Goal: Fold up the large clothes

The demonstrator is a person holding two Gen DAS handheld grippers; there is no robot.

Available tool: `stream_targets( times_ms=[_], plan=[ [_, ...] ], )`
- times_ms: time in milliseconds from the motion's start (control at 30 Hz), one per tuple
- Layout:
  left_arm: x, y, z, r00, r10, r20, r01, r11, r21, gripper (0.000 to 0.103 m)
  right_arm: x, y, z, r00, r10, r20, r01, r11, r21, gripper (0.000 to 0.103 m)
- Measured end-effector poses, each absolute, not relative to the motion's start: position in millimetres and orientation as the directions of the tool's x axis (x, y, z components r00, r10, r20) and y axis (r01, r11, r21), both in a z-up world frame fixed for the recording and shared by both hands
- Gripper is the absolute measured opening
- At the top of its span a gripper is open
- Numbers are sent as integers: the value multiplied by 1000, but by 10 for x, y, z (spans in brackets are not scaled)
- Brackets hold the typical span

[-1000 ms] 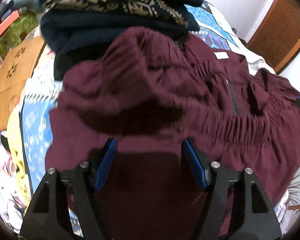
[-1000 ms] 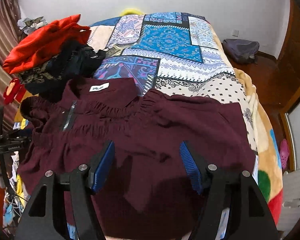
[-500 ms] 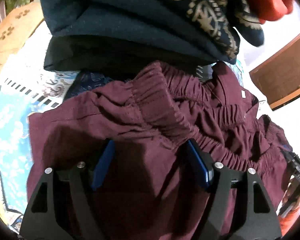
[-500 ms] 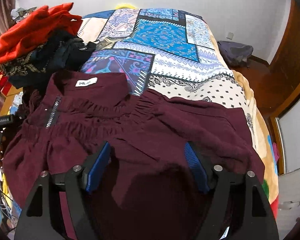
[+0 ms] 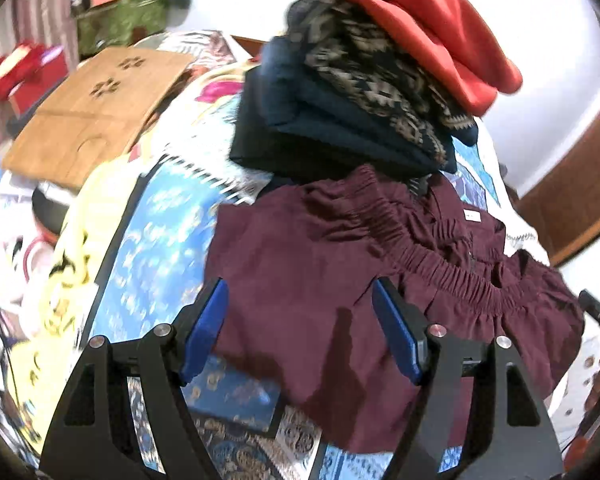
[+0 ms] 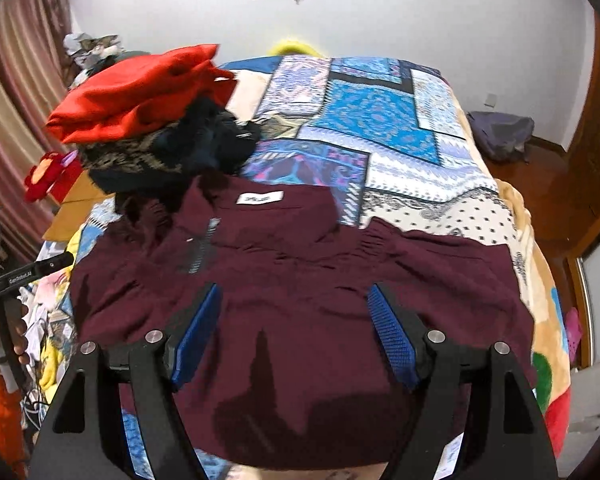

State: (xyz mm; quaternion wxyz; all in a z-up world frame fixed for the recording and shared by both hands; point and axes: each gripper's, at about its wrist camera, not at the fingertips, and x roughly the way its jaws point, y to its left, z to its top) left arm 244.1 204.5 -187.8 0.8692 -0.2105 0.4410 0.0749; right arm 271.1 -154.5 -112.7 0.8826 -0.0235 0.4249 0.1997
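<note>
A maroon garment (image 6: pixel 300 280) with gathered elastic, a zip and a white label lies spread flat on the patterned bedspread (image 6: pixel 380 128). It also shows in the left wrist view (image 5: pixel 320 264). My left gripper (image 5: pixel 300 312) is open and empty, hovering over the garment's left edge. My right gripper (image 6: pixel 294 312) is open and empty above the garment's near middle. The left gripper's handle and the hand on it show at the left of the right wrist view (image 6: pixel 4 280).
A stack of folded clothes (image 5: pixel 360 112), red on top, then patterned and dark blue ones, sits just beyond the garment, also in the right wrist view (image 6: pixel 140 120). A wooden board (image 5: pixel 96 108) lies off the bed's left side. A wooden door (image 6: pixel 596 184) stands right.
My left gripper has pulled back and swung left, off the gathered waistband to the garment's left edge. My right gripper has lifted slightly. The garment now lies flatter.
</note>
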Motion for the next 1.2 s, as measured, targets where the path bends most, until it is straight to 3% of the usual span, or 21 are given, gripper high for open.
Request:
stream_targets(
  times_ms=[133, 433, 567, 667, 867, 933, 1100, 1200],
  plan=[
    [2214, 2206, -2027, 593, -100, -799, -370, 847, -381, 73, 2608, -1392, -1230, 522, 361, -773, -410, 901, 144, 73],
    [2085, 2197, -2627, 563, -429, -706, -385, 620, -684, 73, 2469, -1204, -1669, 443, 315, -840, -436, 894, 105, 73],
    [2247, 2191, -2753, 576, -466, -671, -392, 563, -727, 73, 2403, -1161, -1727, 438, 295, -849, -451, 889, 76, 73],
    [2401, 2179, -2894, 559, -410, -721, -435, 595, -676, 73, 2382, -1167, -1728, 435, 298, -850, -451, 889, 81, 73],
    [2531, 2101, -2994, 594, -382, -707, -446, 575, -686, 75, 2391, -1207, -1721, 429, 323, -844, -426, 896, 126, 73],
    [2541, 2095, -2980, 602, -353, -716, -467, 572, -674, 70, 2394, -1196, -1710, 421, 322, -848, -425, 896, 129, 73],
    [2504, 1975, -2745, 621, -194, -759, -500, 648, -575, 35, 2380, -1142, -1624, 423, 309, -852, -433, 895, 109, 73],
    [2419, 1841, -2456, 649, -114, -752, -466, 722, -511, 20, 2360, -1124, -1537, 434, 319, -843, -445, 889, 108, 73]
  ],
)
